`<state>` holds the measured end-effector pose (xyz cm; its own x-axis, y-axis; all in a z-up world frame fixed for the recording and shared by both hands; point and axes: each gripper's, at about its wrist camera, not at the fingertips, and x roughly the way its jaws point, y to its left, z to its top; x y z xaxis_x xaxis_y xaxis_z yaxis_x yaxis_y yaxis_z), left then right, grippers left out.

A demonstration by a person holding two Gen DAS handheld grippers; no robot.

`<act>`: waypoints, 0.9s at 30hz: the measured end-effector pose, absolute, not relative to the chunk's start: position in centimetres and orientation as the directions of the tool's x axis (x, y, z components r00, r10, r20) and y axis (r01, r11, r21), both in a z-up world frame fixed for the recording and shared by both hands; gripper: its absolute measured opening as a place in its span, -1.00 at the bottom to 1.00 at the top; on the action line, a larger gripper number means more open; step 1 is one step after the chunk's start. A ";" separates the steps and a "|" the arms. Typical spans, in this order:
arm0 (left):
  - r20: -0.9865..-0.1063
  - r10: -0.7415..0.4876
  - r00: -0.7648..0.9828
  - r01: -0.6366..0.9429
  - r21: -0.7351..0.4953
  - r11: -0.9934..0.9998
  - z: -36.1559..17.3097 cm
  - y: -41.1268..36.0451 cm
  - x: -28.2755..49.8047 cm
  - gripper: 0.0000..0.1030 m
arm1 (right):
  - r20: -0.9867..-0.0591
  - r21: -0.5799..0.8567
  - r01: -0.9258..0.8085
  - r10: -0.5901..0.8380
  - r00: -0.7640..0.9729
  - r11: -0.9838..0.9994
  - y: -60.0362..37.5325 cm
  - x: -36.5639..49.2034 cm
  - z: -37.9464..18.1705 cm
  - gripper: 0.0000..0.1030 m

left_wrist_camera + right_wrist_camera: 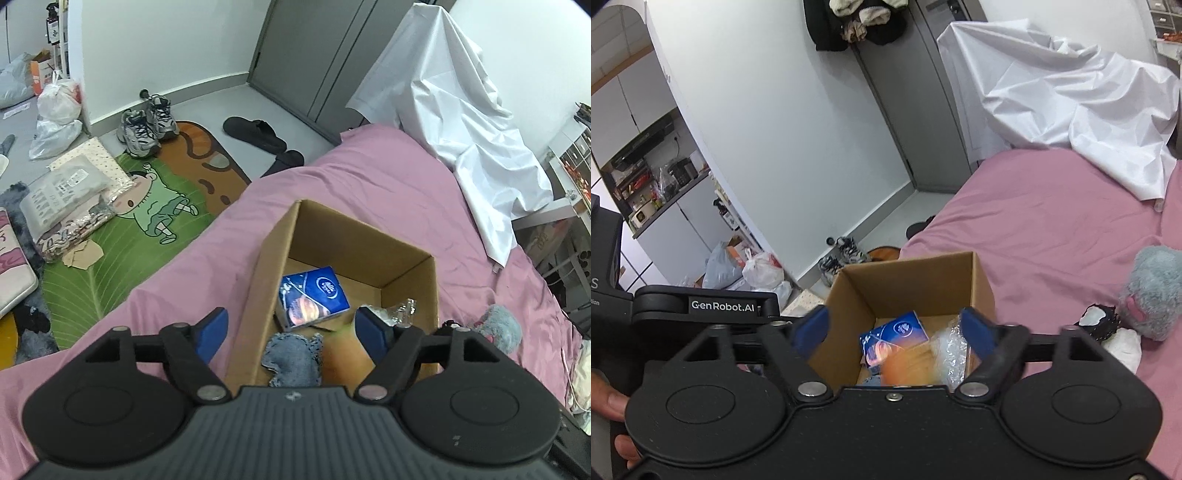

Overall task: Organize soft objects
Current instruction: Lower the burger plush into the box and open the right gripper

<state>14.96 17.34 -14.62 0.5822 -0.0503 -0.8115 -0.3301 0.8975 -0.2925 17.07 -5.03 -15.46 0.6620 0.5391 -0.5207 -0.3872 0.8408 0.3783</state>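
Cardboard box sits open on the pink bed — everything below is placed relative to that box. Inside it: a blue tissue pack on the floor of the box toward its left wall, a crinkled clear plastic bag by the right wall, and a denim piece at the near end. From the right wrist cam there's also an orange blur at the near end of the box, too smeared to say what it is. Left gripper hangs over the box's near edge w/ jaws spread wide, nothing pinched — the denim lies below and between the fingers, not pressed by the pads. Right gripper also over the near edge, jaws wide, nothing clamped. No earlier frame to compare. Right of the box, on the bed: a grey-blue plush toy, w/ a small black-and-white item just beside it. Beyond the box, far end of the bed, a white sheet is draped. Left of the box, down on the floor: a green cartoon rug and sneakers.
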 end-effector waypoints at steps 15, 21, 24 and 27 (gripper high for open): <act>-0.775 -0.068 0.629 -0.274 -0.302 0.913 -12.8 14.7 14.2 0.73 | -0.549 0.328 -0.374 0.498 0.672 0.867 -9.6 15.1 -12.6 1.00; -0.772 -0.087 0.630 -0.254 -0.311 0.916 -12.1 12.7 14.2 0.74 | -0.568 0.333 -0.344 0.478 0.670 0.878 -12.5 14.8 -12.5 1.00; -0.756 -0.100 0.646 -0.263 -0.344 0.901 -11.7 12.0 13.9 0.75 | -0.573 0.342 -0.320 0.466 0.674 0.883 -14.0 14.9 -12.4 1.00; -0.739 -0.096 0.667 -0.264 -0.354 0.897 -11.1 11.0 14.0 0.80 | -0.574 0.345 -0.301 0.453 0.682 0.889 -15.4 15.0 -12.1 1.00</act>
